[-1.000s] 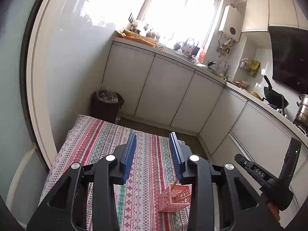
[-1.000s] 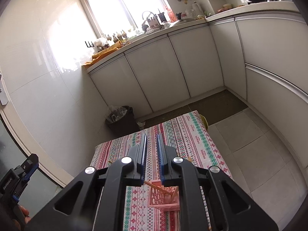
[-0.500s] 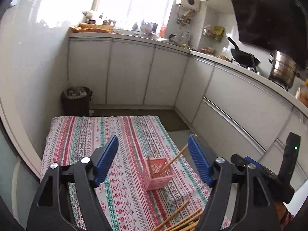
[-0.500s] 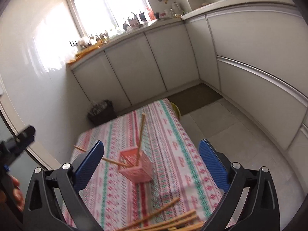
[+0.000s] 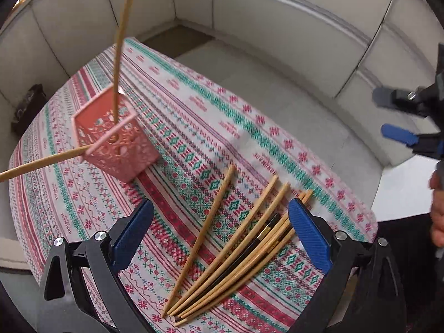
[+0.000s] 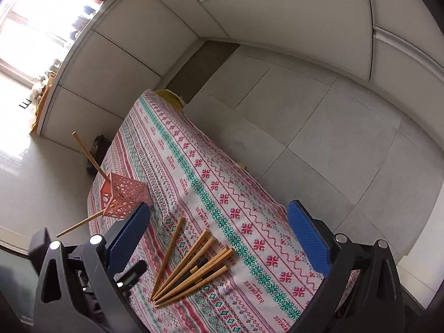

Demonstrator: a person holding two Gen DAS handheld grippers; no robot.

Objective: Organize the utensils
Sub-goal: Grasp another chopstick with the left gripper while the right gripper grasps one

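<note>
The left gripper point(image 5: 220, 233) is hanging over the near end of the patterned tablecloth point(image 5: 249, 127), its jaws opening wide with nothing pressed between the blue pads; the fanned pile of wooden chopsticks point(image 5: 230, 249) is lying on the cloth below the gap. The right gripper point(image 6: 219, 236) is standing fully spread and empty, angled down over the same chopsticks point(image 6: 191, 266). Farther along the table, to the left, a pink perforated basket point(image 5: 116, 136) is sitting with two chopsticks point(image 5: 122, 44) leaning out of it. The person's hand point(image 5: 438, 211) is showing at the right edge.
</note>
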